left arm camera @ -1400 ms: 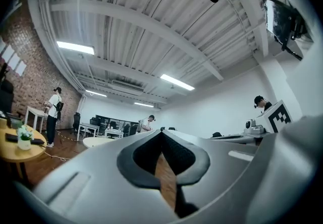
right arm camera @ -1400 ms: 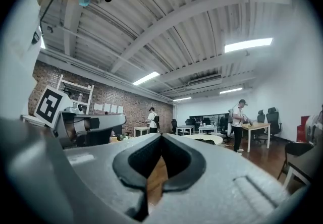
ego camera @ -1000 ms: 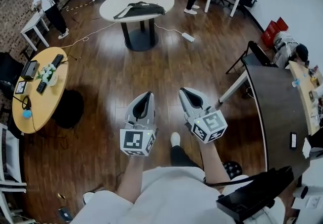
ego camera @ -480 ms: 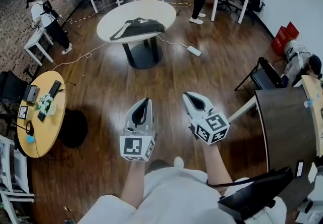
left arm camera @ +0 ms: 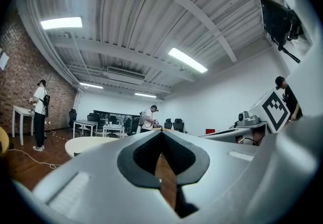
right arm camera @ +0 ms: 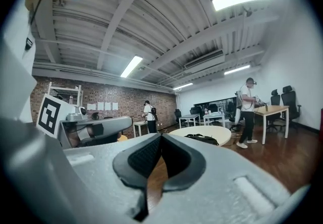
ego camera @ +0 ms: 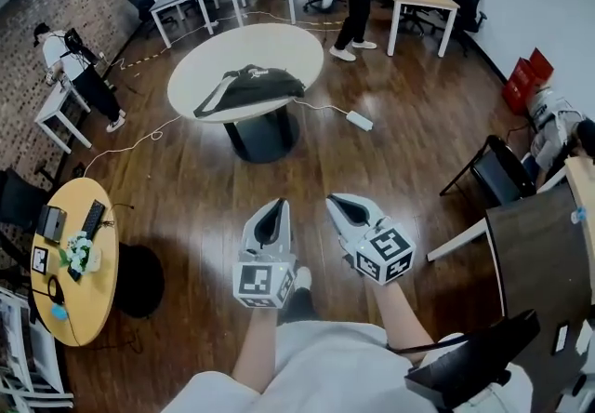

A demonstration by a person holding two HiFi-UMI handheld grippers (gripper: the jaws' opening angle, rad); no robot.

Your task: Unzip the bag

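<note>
Black, floppy-looking fabric bag (ego camera: 249,86) slumps on the round white counter (ego camera: 279,39); left tongs (ego camera: 275,208), right tongs (ego camera: 337,205) closed, empty. I'd pinch its zip-pull.

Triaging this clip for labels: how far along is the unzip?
Done: nothing visible. The black bag lies on the round white table across the room, far from both grippers; its zip is too small to read. In hand: nothing; the left gripper and right gripper are shut and empty, over the wood floor. Left: reach the table, hold the bag, pull the zip open.
</note>
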